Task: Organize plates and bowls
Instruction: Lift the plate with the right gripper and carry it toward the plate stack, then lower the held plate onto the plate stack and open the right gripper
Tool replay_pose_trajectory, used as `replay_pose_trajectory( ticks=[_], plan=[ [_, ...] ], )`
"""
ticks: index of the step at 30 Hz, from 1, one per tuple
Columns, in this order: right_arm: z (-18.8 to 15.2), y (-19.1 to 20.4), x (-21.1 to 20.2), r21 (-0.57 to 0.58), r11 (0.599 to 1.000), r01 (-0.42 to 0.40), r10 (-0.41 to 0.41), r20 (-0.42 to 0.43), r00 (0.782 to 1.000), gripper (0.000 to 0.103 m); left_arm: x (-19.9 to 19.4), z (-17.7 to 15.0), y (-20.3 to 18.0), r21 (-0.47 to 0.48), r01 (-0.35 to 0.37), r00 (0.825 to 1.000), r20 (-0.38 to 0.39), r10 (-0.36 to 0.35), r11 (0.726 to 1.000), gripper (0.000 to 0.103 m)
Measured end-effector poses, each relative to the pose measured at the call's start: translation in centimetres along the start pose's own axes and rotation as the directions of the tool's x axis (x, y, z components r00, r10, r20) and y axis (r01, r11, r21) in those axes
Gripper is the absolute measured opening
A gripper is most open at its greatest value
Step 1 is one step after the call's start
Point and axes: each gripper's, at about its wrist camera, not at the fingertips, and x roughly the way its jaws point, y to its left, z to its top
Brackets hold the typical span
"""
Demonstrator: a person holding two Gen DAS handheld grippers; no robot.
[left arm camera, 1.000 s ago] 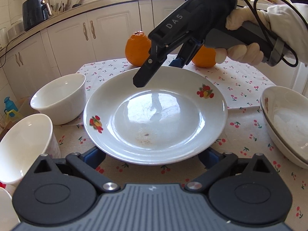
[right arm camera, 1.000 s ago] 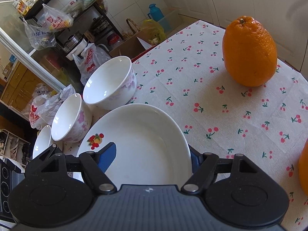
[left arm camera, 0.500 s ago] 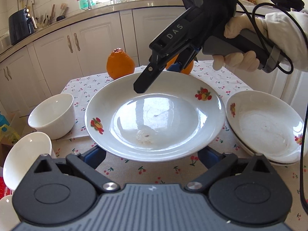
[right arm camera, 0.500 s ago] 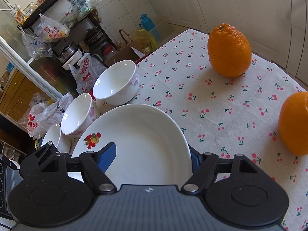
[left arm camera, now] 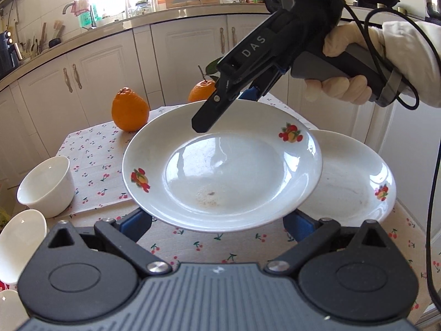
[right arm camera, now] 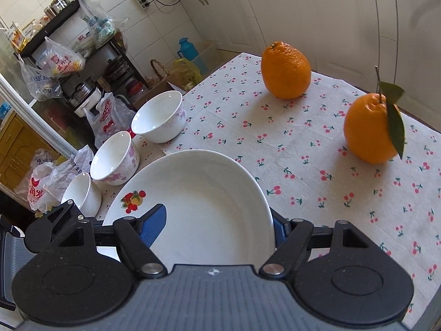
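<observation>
Left gripper (left arm camera: 217, 222): blue pads spread wide, sitting under the near rim of the lifted plate (left arm camera: 220, 176). Can't tell whether they touch the underside or just hang below it — the fingers are apart, not pinching, and no pad shows above the rim.

Right gripper (right arm camera: 219, 222) is doing the carrying, I'd judge. In the left wrist view one black finger (left arm camera: 209, 115) lies over the far rim with a blue pad behind and below it; in its own view the pads bracket the plate edge. So it is clamped on the far rim, with the plate off the cloth and tilted slightly, right side higher.

Key relation: the second plate (left arm camera: 355, 176) lies flat on the table (right arm camera: 317, 143), to the right of the held plate and lower. The held plate's right edge already overlaps its left part in the left wrist view. The stack target is therefore rightward and down, on the right hand's side. The next move probably needs the held plate levelled and centred over it first; a tilted drop risks rim on rim.

Further left, away from the target: three bowls in a row by the table edge — nearest (right arm camera: 82, 194), middle (right arm camera: 114, 158), far (right arm camera: 158, 115) — none nested yet.

Far side: two oranges (right arm camera: 285, 69) (right arm camera: 372, 128), well apart from the plates.
</observation>
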Motion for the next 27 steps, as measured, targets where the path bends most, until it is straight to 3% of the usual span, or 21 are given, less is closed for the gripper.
replay_pose_trajectory(
  ticks=[14,27],
  plan=[
    [-6.8,-1.6,-4.8,0.114,0.991,0.068,-0.076,0.065,0.995,0.081,0.3,0.1,-4.2,0.082,0.132,0.991,-0.033,-0.129,0.988,0.100],
    [-10.8,-3.0,-6.3,0.186,0.979,0.085,-0.103,0.093,0.990,0.081,1.3,0.0,-6.2,0.131,0.192,0.980,-0.072,-0.184,0.973,0.100]
  ],
)
